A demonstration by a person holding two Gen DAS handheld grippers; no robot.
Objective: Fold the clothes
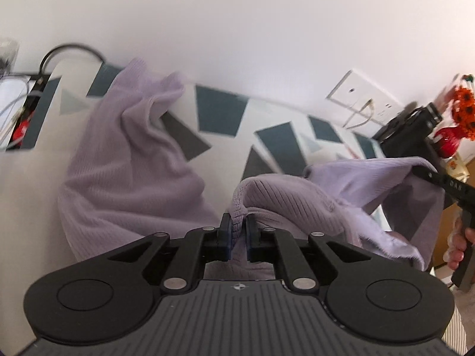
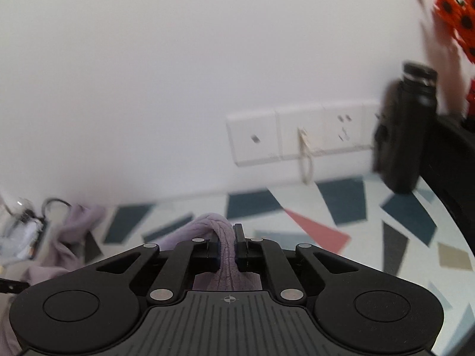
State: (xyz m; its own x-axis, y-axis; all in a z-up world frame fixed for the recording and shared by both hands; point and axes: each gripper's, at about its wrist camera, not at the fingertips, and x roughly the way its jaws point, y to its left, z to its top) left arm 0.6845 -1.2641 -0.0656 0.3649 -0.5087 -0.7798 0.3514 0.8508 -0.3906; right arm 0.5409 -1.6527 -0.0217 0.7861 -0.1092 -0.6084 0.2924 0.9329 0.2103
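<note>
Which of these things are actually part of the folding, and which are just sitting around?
Part of the job:
lilac sweater
left tongs
right tongs

Just lying about:
orange flowers
wall sockets
black bottle
patterned tablecloth

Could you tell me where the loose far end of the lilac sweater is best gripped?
Take the raised ridge of the sweater near its bunched far tip, coming from above: it stands clear of the patterned table, so fingers can close across it.

A plain white wall (image 2: 178, 74) stands ahead. White sockets (image 2: 297, 136) sit on it. The desk (image 2: 341, 207) below has blue, grey and pink shapes. Orange flowers (image 2: 457, 20) are far right.
</note>
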